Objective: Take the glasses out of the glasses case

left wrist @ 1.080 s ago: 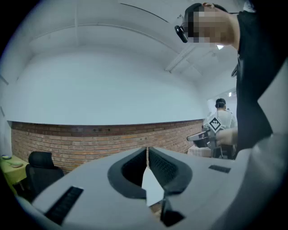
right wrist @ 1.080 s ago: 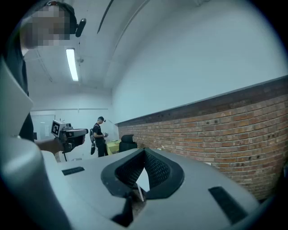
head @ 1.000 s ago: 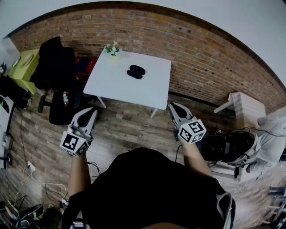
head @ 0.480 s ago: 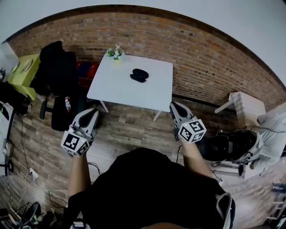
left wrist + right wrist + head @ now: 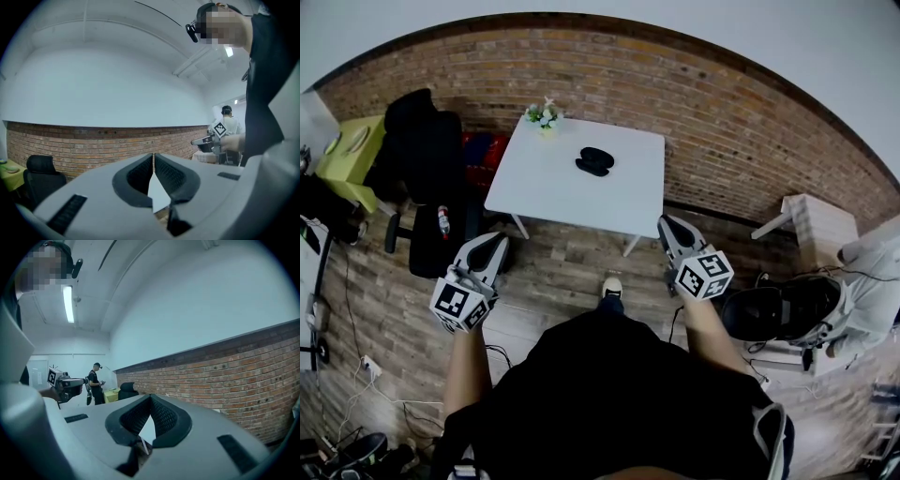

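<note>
A dark glasses case (image 5: 594, 160) lies shut on a white table (image 5: 544, 187) ahead of me in the head view. My left gripper (image 5: 494, 243) is held at waist height, well short of the table, with its jaws together and nothing in them. My right gripper (image 5: 667, 225) hovers near the table's right front corner, jaws also together and empty. In the left gripper view the left gripper (image 5: 153, 156) points at a brick wall; the right gripper (image 5: 150, 398) likewise faces brick in the right gripper view. The glasses are not visible.
A small plant (image 5: 543, 114) stands at the table's far left corner. A black office chair (image 5: 420, 155) sits left of the table, and a yellow-green table (image 5: 347, 150) beyond it. A wooden stool (image 5: 811, 223) and bags (image 5: 787, 305) lie at the right. Another person (image 5: 96, 383) stands far off.
The table and case have drawn slightly nearer and lower in the head view as I step forward; a shoe tip now shows. Both grippers stay shut and empty.
</note>
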